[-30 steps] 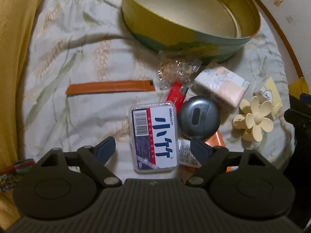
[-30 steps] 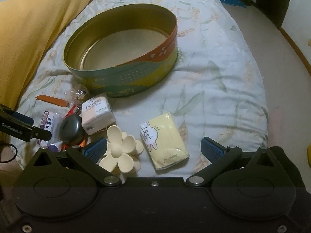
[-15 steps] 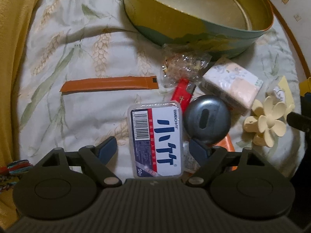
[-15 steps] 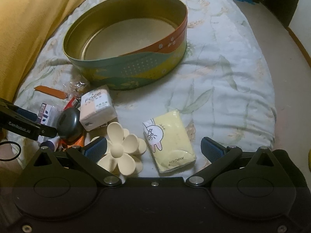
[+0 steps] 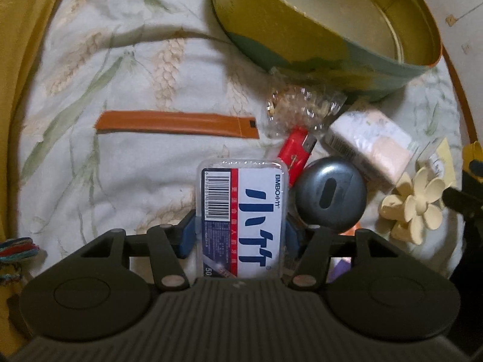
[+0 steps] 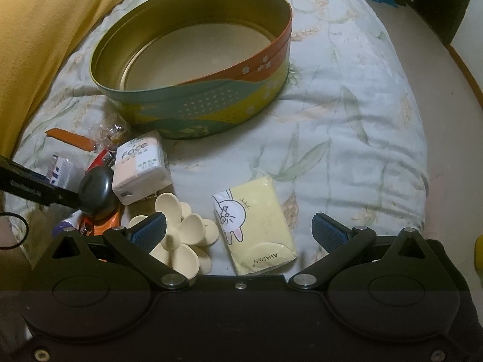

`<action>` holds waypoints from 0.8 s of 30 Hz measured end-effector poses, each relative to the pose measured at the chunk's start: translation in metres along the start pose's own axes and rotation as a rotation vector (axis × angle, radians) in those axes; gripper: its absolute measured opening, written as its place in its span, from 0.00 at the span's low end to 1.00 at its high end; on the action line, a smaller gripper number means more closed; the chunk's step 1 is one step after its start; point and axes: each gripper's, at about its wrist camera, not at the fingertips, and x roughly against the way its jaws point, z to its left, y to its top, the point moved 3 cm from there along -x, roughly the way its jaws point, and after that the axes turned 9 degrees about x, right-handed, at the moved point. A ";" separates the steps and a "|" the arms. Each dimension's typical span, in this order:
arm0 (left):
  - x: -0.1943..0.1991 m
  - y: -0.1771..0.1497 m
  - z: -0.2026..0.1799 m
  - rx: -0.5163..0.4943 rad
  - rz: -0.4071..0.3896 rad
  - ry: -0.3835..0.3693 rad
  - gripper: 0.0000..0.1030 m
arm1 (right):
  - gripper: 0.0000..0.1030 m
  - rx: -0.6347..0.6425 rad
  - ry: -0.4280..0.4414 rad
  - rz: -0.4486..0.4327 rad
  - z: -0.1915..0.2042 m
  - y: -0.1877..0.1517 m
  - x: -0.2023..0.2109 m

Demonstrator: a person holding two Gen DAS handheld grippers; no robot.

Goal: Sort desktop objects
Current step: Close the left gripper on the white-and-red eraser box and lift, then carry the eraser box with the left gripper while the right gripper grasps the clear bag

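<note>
Blue-padded fingers of the left gripper (image 5: 240,232) press both long sides of the clear plastic box (image 5: 241,217), clamped on its near half; the box lies flat on the leaf-printed quilt (image 5: 105,166) with its long axis running straight away from the camera toward the oval tin (image 5: 302,36). Beside it to the right sit the grey round case (image 5: 330,194) and the red lighter (image 5: 294,152). The right gripper (image 6: 238,232) hovers low with its jaws spread wide, the cream flower hair clip (image 6: 181,241) and the yellow tissue pack (image 6: 256,226) lying between its fingers, the pack's long axis pointing roughly toward the tin.
</note>
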 end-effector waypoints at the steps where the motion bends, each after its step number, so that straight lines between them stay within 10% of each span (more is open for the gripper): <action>1: 0.005 0.002 0.000 -0.003 -0.015 -0.004 0.58 | 1.00 -0.001 0.000 0.000 0.000 0.000 0.000; 12: 0.047 0.015 -0.024 -0.083 -0.203 -0.042 0.58 | 1.00 -0.009 0.016 0.007 -0.008 -0.015 0.004; 24: 0.072 0.030 -0.036 -0.109 -0.298 -0.075 0.58 | 1.00 0.195 0.220 0.013 0.061 -0.024 0.020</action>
